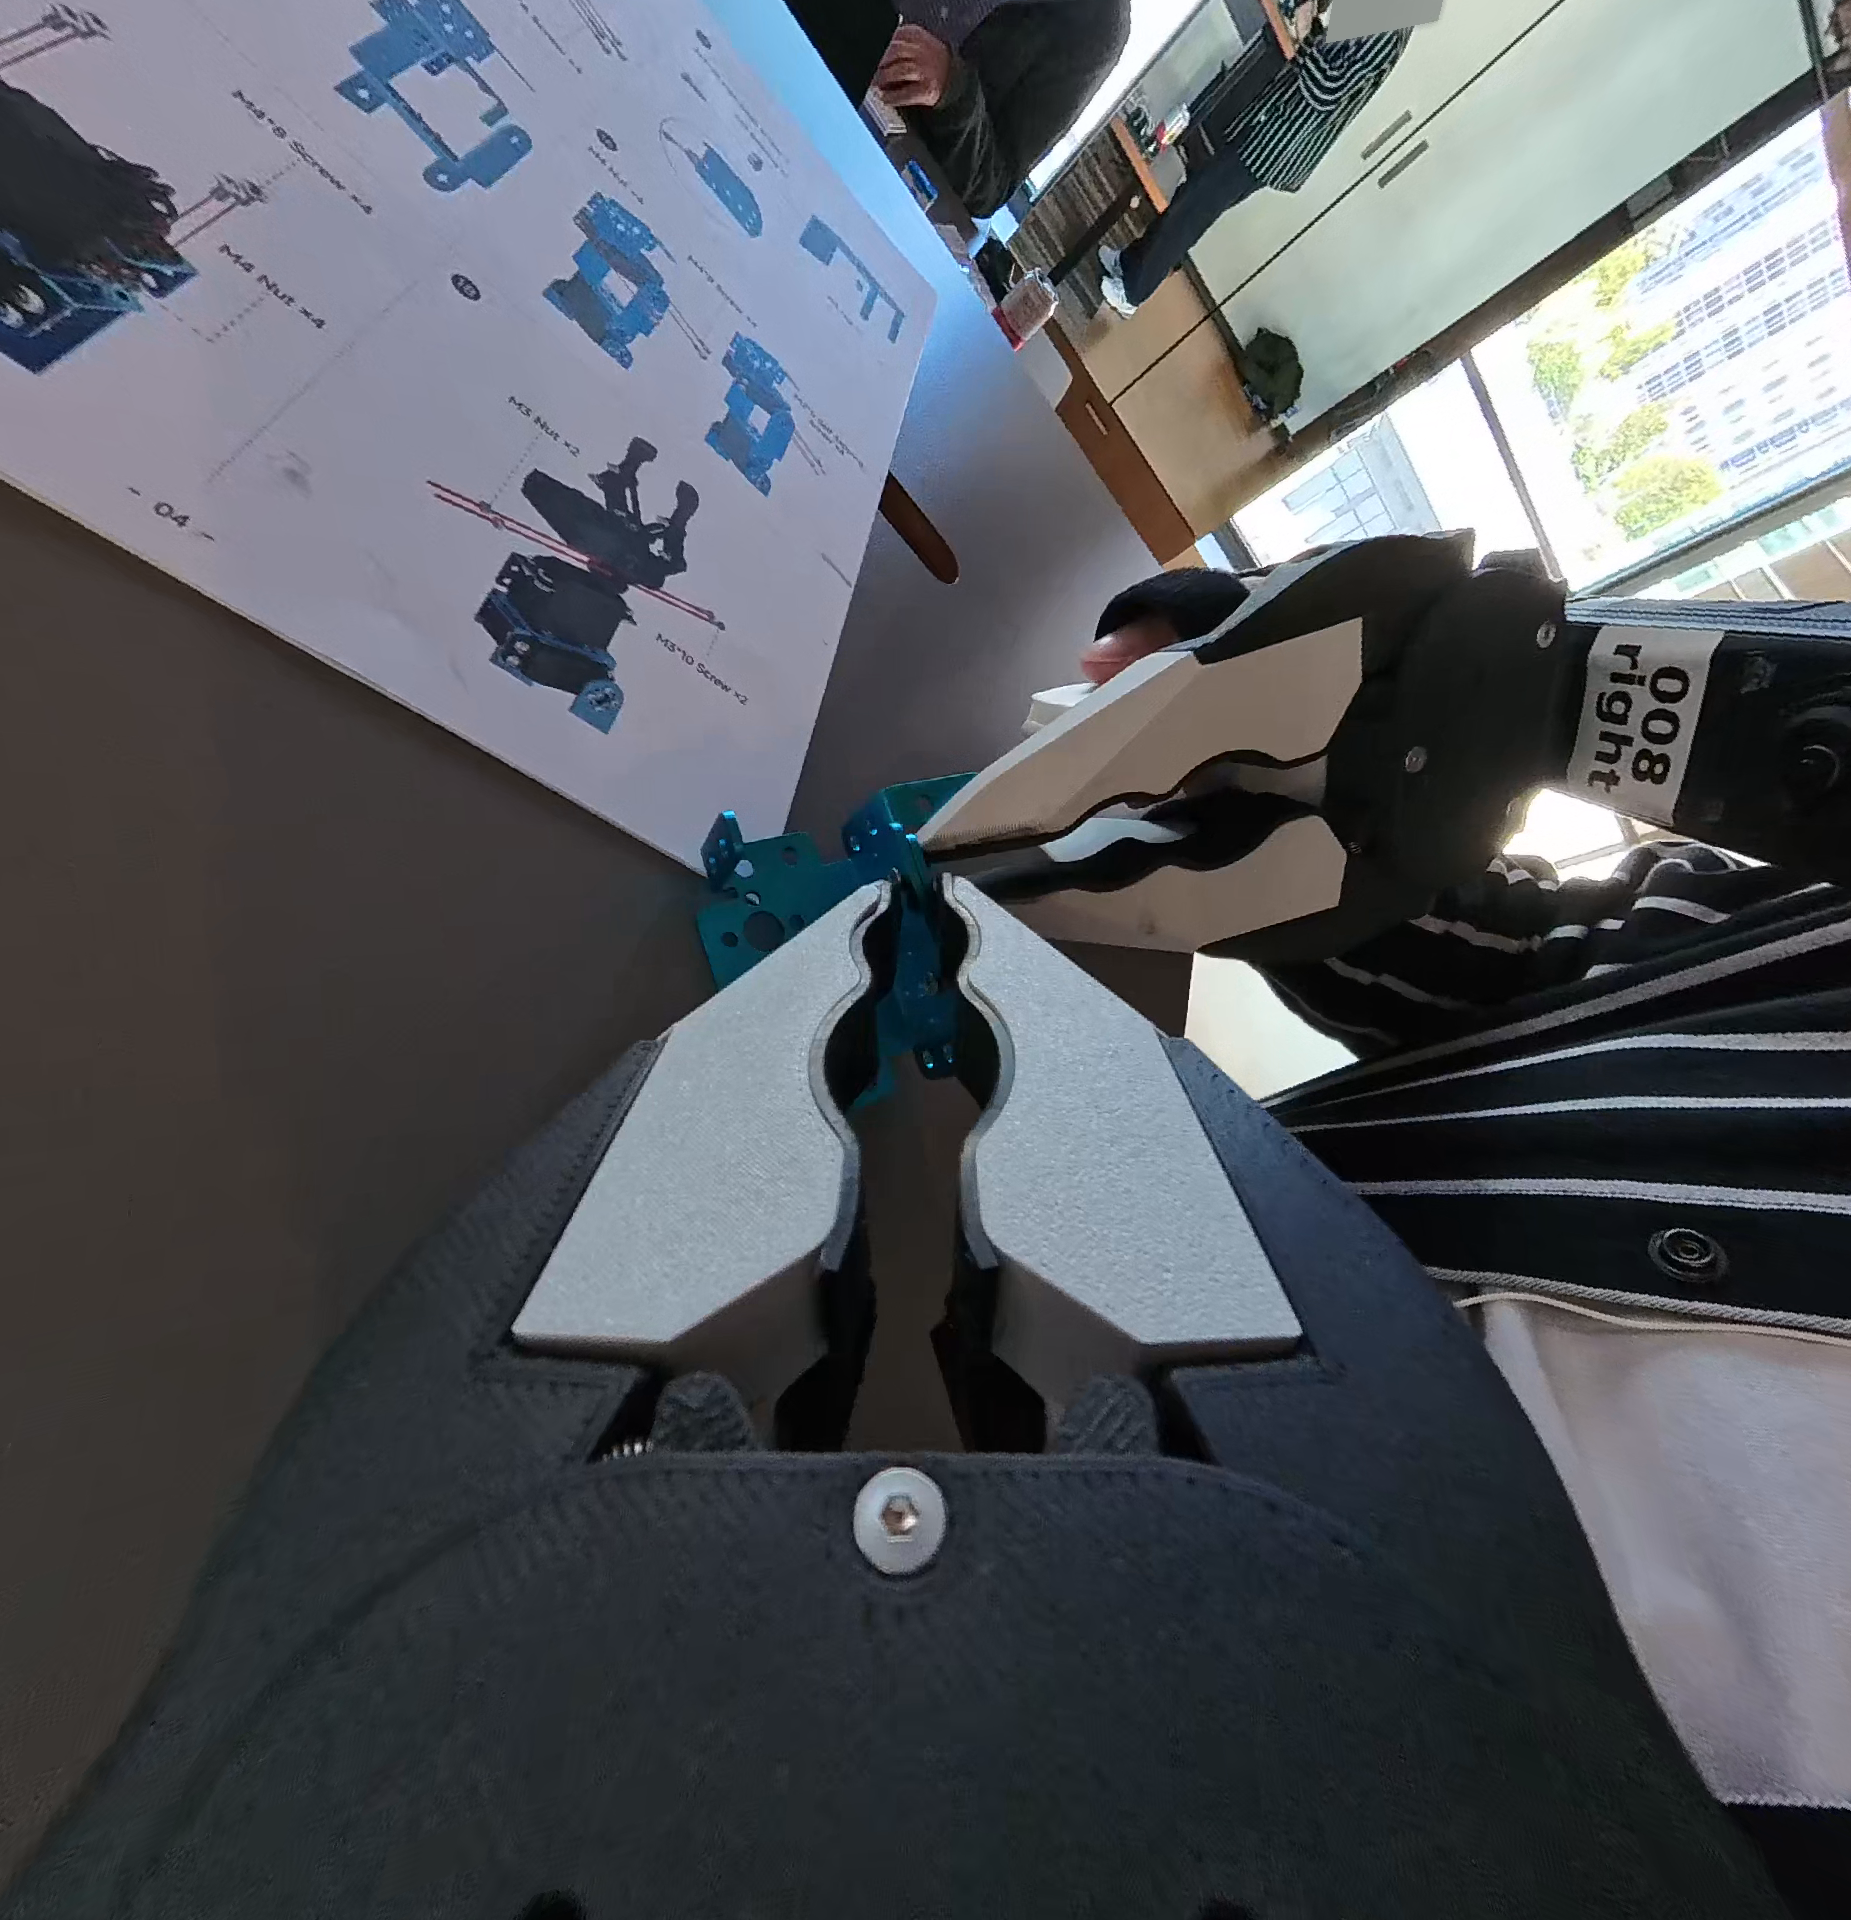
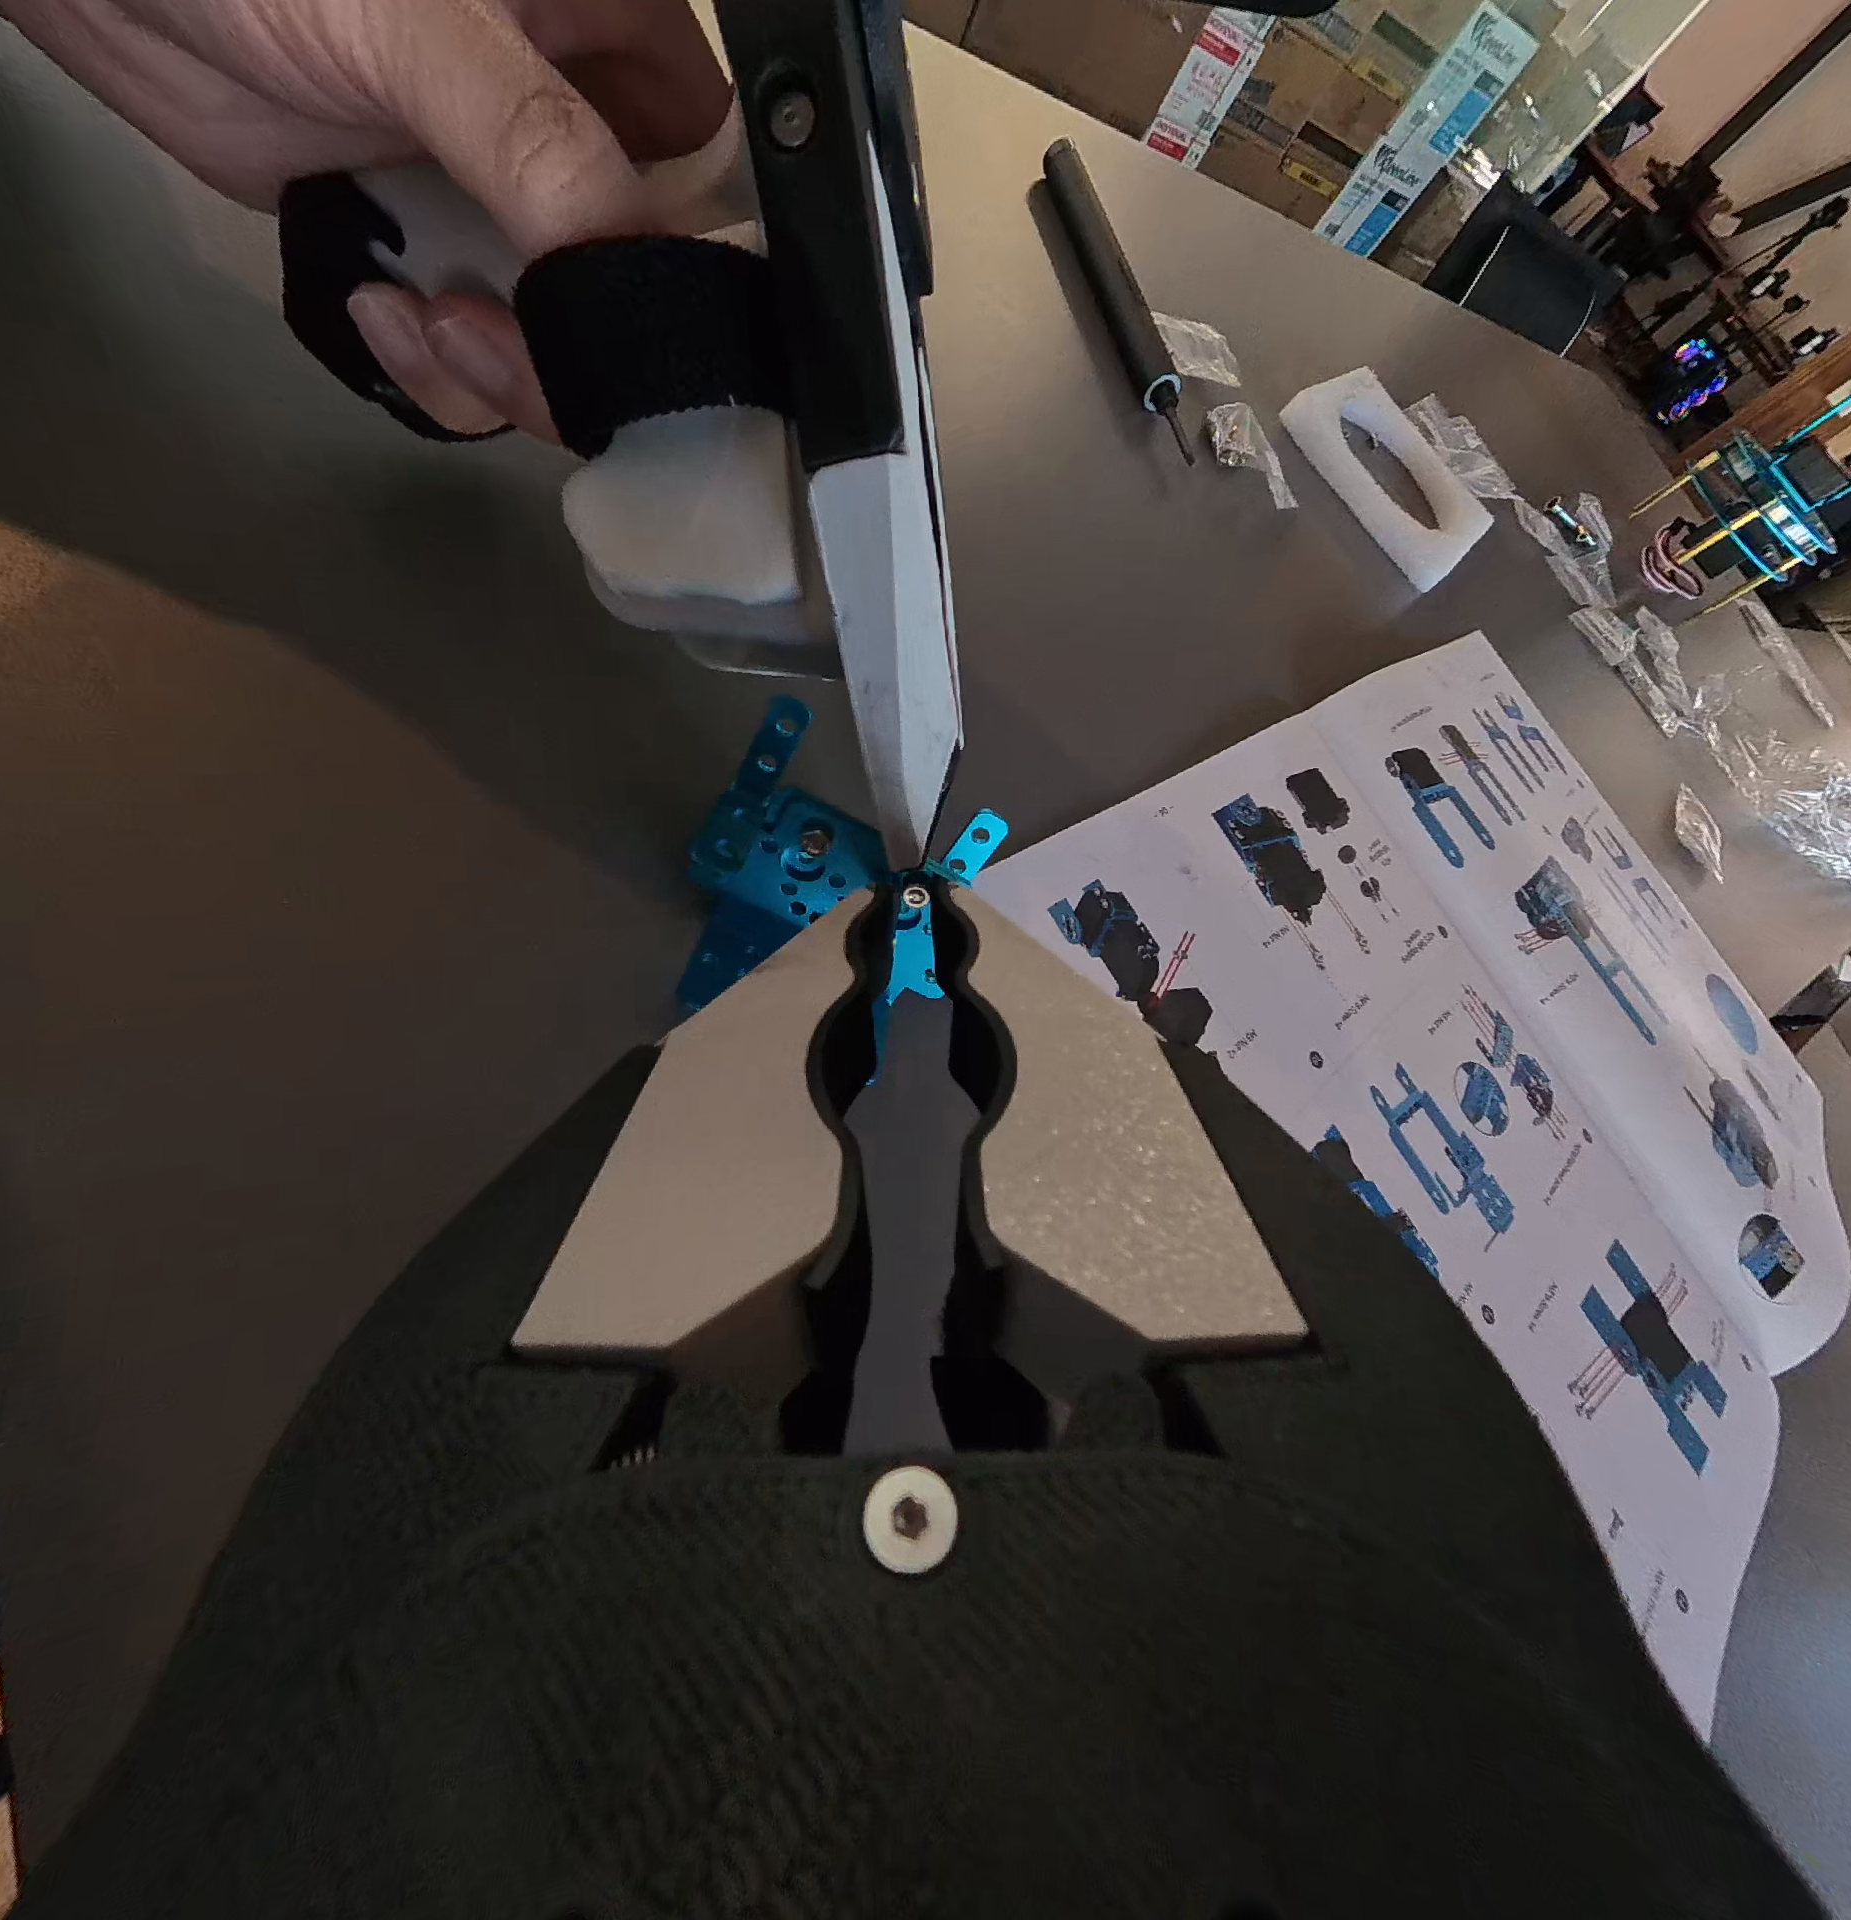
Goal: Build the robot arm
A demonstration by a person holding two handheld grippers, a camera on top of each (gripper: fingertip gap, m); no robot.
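Note:
A blue metal bracket assembly (image 1: 760,899) with several holes sits just above the grey table, at the corner of a printed instruction sheet (image 1: 433,312). My left gripper (image 1: 916,883) is shut on an upright blue bracket plate (image 1: 919,987) of this assembly. My right gripper (image 1: 926,840) comes in from the right and pinches the same blue part at its tip. In the right wrist view my right gripper (image 2: 910,883) is shut on the blue plate (image 2: 913,961), and a small screw head (image 2: 913,896) shows at its tips. The left gripper (image 2: 926,831) meets it from above.
The instruction sheet (image 2: 1420,1039) lies to the right. A black screwdriver (image 2: 1108,281), a white foam piece (image 2: 1388,478) and several small plastic bags (image 2: 1783,769) lie at the far side of the table (image 2: 277,831). A striped sleeve (image 1: 1523,1091) is close on the right. My two grippers' fingertips are within a few centimetres of each other. The black screwdriver (image 2: 1108,281) is about 35 cm from both grippers' fingertips.

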